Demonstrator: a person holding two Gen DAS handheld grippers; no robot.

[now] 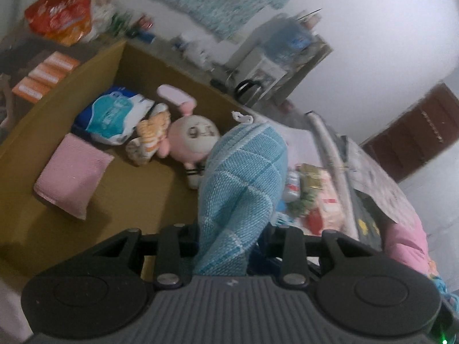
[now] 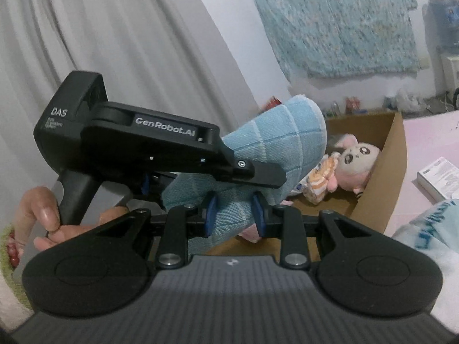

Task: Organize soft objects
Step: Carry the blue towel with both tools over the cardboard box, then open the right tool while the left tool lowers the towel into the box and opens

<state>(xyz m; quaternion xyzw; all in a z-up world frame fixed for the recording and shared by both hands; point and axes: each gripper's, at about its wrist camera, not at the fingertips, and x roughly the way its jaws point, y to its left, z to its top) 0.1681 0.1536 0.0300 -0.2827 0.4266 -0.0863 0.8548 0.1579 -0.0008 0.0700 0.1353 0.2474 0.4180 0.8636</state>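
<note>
A blue checked knitted cushion [image 1: 243, 177] is held by both grippers above the near edge of an open cardboard box [image 1: 94, 66]. My left gripper [image 1: 229, 246] is shut on its lower end. My right gripper [image 2: 233, 215] is shut on the same cushion [image 2: 275, 140], its blue pads [image 2: 211, 215] pressing the fabric. The left gripper's body [image 2: 160, 140] crosses the right wrist view. In the box lie a pink cushion [image 1: 73, 172], a pink plush doll [image 1: 192, 140], an orange-striped plush [image 1: 149, 134] and a blue-white tissue pack [image 1: 114, 114].
Orange boxes [image 1: 46, 76] and a red snack bag [image 1: 61, 11] sit beyond the box's left wall. Snack packets [image 1: 312, 195] and a pink cloth [image 1: 407, 243] lie on the right. A white carton [image 2: 439, 177] rests on the pink surface [image 2: 430, 137]. Grey curtain [image 2: 100, 28] hangs at left.
</note>
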